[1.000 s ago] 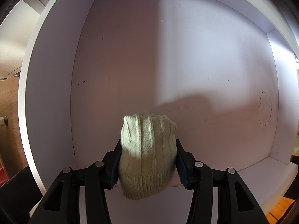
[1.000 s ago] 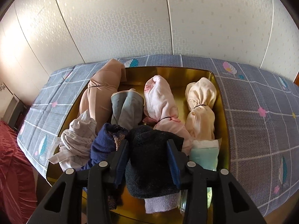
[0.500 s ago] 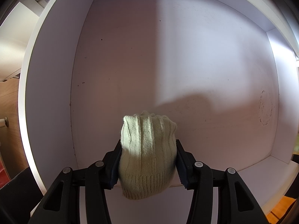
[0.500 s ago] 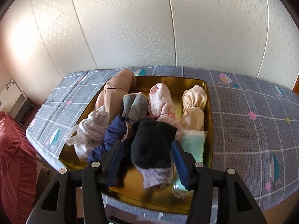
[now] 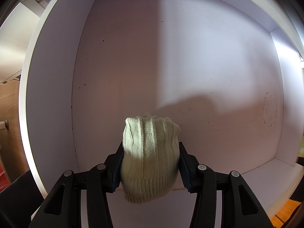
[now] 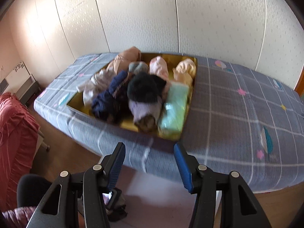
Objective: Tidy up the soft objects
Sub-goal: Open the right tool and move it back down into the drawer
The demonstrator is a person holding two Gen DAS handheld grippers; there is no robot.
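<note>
Starting with the left wrist view: closest in there's a pale green ribbed knit roll (image 5: 150, 157), looks like a rolled sock or small knit piece, sitting right between the blue pads of the left gripper (image 5: 151, 163). Both pads press into its sides, so that one's clamped on the roll, no gap. Behind it is the white drawer (image 5: 190, 57), a plain box with a bare, slightly scuffed floor, a few dark specks and a faint round mark off to the right. Sun cuts across the upper right part of it. Past the left wall of the drawer there's a bit of wood-toned surface.

Right wrist view is blurry. Nearest is the right gripper (image 6: 150, 163), jaws standing apart with nothing between them; they've just been opening. Below it is a wood floor (image 6: 62, 152), plus a red fabric piece (image 6: 13, 133) at the left edge. Further out is a bed with a grey-blue checked cover (image 6: 237, 114) with little feather and flower prints. On the cover sits a gold tray (image 6: 171, 135) packed with rolled soft stuff: a black roll with a lilac cuff (image 6: 144, 95) near the front, a navy bundle (image 6: 110, 98) beside it on the left, a mint one (image 6: 174, 110) on the right, pinkish and peach rolls behind. Farthest back is a pale textured panel wall (image 6: 152, 19).
</note>
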